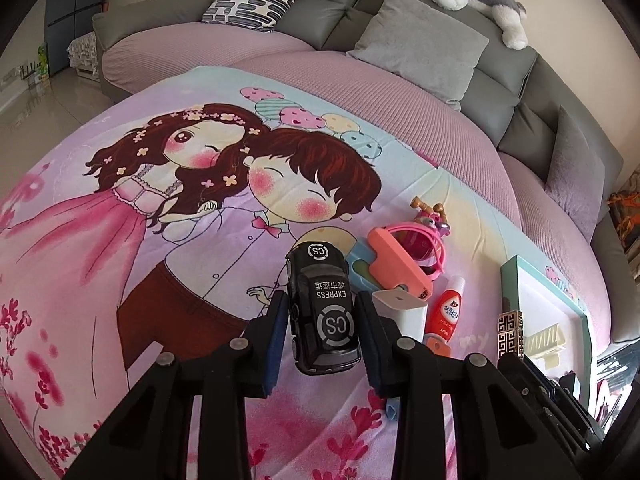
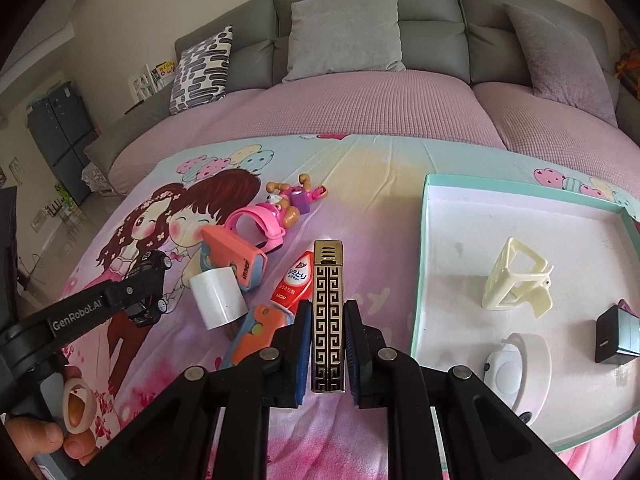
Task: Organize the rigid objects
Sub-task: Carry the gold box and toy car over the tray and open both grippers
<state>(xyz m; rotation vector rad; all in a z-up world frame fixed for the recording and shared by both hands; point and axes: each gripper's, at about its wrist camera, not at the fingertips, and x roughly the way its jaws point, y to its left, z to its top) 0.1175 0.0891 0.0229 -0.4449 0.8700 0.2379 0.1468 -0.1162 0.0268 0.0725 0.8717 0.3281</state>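
Both grippers had a catch. The left gripper (image 1: 322, 336) had its fingers (image 1: 276, 340) clamped on the black toy car (image 1: 322, 312), held clear above the cartoon blanket (image 1: 120, 240). The right gripper (image 2: 328, 344) squeezed the gold patterned lighter (image 2: 328, 312) upright. The carry, I'd say, wanted level hands and a gentle lowering into the teal-rimmed tray (image 2: 420, 264) at the blanket's right edge. Inside waited a cream clip (image 2: 516, 276), a black box (image 2: 616, 332) and a white gadget (image 2: 516, 372), so the free patch near the tray's far-left corner looked safest. Still loose beside the tray's left rim: red tube (image 2: 294, 280), white cube (image 2: 218, 300).
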